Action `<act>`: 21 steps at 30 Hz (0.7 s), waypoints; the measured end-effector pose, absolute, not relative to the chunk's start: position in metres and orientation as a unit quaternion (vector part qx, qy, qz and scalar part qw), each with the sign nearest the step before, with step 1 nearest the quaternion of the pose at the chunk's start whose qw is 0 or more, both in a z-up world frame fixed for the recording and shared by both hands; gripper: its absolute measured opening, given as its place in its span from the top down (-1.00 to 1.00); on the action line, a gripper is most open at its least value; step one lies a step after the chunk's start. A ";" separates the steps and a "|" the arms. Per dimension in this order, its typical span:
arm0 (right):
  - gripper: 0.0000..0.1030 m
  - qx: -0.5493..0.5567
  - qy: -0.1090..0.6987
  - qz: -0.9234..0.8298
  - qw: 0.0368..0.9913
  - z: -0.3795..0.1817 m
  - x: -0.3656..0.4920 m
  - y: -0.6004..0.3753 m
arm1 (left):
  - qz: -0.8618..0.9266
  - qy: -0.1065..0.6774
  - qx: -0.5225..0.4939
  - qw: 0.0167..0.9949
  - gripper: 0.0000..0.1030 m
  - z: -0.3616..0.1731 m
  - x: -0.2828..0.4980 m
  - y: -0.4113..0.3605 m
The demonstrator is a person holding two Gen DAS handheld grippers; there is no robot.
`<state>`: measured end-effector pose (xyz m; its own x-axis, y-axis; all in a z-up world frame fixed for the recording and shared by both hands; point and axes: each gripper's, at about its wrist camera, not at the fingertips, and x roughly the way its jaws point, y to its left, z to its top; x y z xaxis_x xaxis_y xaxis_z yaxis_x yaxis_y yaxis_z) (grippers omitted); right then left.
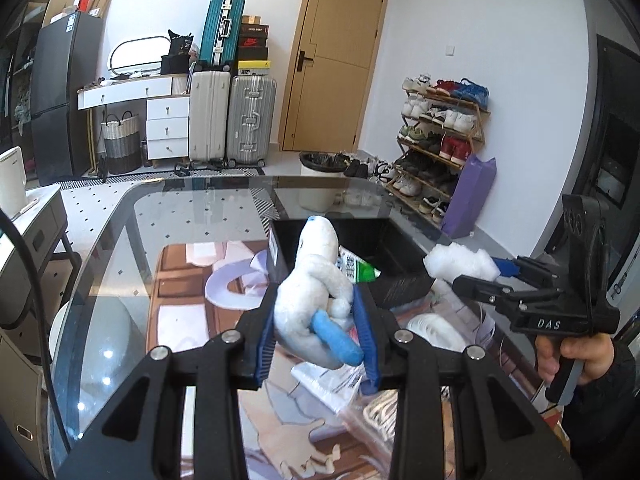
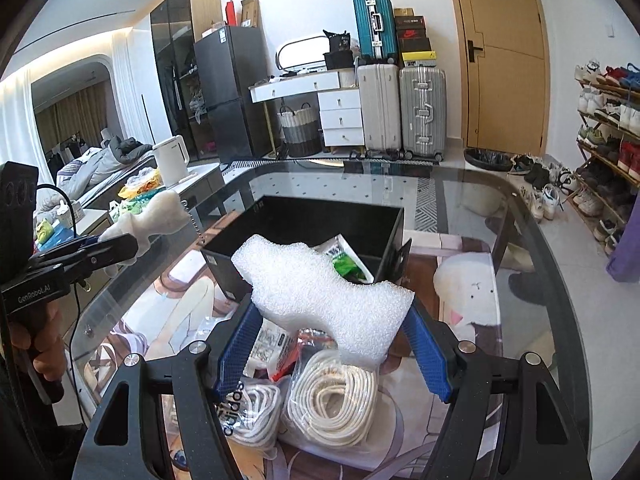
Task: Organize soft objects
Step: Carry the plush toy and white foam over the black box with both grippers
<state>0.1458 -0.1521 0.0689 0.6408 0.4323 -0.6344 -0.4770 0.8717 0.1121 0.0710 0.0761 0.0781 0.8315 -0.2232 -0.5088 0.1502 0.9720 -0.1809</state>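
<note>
Beyond the glass table [image 1: 120, 240], three suitcases [image 1: 232, 116] stand beside a white drawer unit [image 1: 168, 126] and a wooden door [image 1: 332, 60], with a loaded shoe rack [image 1: 440, 136] and a black-lined bin [image 1: 322, 176] nearby.

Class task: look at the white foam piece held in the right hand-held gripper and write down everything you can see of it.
The white foam piece is an irregular, curvy-edged slab with a bubbly, porous surface. The right hand-held gripper clamps its lower part between blue ridged pads, holding it above bagged coils of white rope, in front of the black bin. Nothing else touches it.
</note>
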 end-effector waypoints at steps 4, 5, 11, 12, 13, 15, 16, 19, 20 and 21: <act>-0.41 -0.035 0.335 0.249 0.908 0.076 0.151 -0.150 | -0.103 0.267 -0.064 0.956 0.34 0.083 0.082 0.072; -0.41 -0.036 0.336 0.248 0.908 0.077 0.153 -0.149 | -0.105 0.268 -0.065 0.955 0.34 0.084 0.085 0.070; -0.41 -0.042 0.336 0.246 0.908 0.081 0.164 -0.141 | -0.115 0.268 -0.059 0.955 0.34 0.089 0.108 0.062; -0.41 -0.043 0.336 0.247 0.908 0.081 0.167 -0.140 | -0.115 0.268 -0.057 0.955 0.34 0.090 0.112 0.060; -0.41 -0.043 0.335 0.248 0.908 0.081 0.169 -0.139 | -0.118 0.269 -0.055 0.954 0.34 0.089 0.117 0.059; -0.41 -0.042 0.334 0.249 0.908 0.081 0.175 -0.137 | -0.120 0.270 -0.054 0.954 0.34 0.088 0.125 0.057; -0.41 -0.042 0.336 0.250 0.907 0.081 0.178 -0.135 | -0.121 0.272 -0.052 0.953 0.34 0.088 0.130 0.056; -0.41 -0.050 0.335 0.253 0.906 0.080 0.185 -0.130 | -0.124 0.276 -0.052 0.952 0.34 0.086 0.141 0.054; -0.41 -0.052 0.336 0.254 0.905 0.079 0.188 -0.128 | -0.125 0.277 -0.052 0.951 0.34 0.084 0.145 0.053; -0.41 -0.052 0.338 0.255 0.905 0.078 0.190 -0.127 | -0.125 0.279 -0.051 0.951 0.34 0.082 0.148 0.053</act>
<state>0.1900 -0.1265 0.0777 0.6421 0.4262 -0.6372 -0.4964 0.8646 0.0780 0.1479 0.0527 0.0822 0.8133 -0.2661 -0.5175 0.2095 0.9636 -0.1663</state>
